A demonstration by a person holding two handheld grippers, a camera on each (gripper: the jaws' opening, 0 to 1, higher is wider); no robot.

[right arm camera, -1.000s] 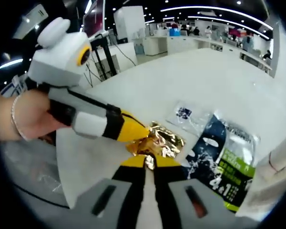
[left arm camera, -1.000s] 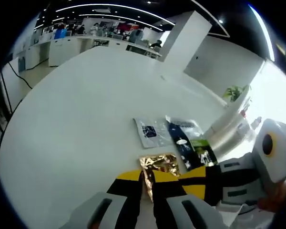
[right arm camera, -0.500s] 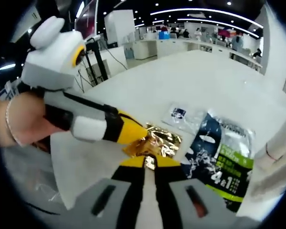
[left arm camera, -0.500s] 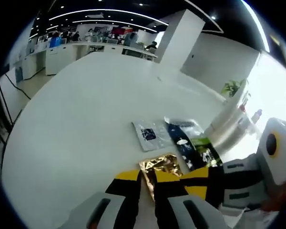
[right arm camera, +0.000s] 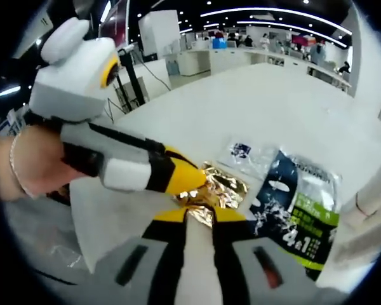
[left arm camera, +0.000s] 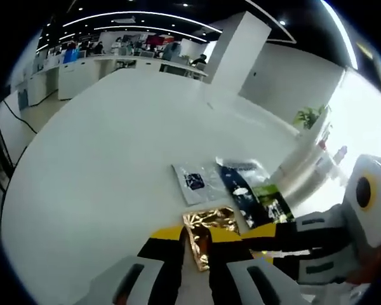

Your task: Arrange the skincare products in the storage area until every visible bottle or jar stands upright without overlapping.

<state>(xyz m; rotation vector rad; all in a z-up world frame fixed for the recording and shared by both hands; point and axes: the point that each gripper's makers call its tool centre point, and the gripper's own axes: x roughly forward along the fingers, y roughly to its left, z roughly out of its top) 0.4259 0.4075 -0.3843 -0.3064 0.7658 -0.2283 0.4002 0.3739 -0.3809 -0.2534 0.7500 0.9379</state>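
In the left gripper view, the left gripper (left arm camera: 202, 244) is pinched on the gold foil sachet (left arm camera: 209, 222), held just ahead of its jaws. In the right gripper view, the right gripper (right arm camera: 198, 216) is clamped on the same sachet (right arm camera: 222, 189); being thin, crinkly and probably slippery, it is best held by its edge.

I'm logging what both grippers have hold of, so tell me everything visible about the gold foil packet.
The gold foil packet is a small, crinkled, shiny metallic sachet lying flat on the white table. Both grippers are closed on it: the left gripper pinches its near edge, and the right gripper pinches another edge. It sits beside a dark blue and green sachet, near a clear one.
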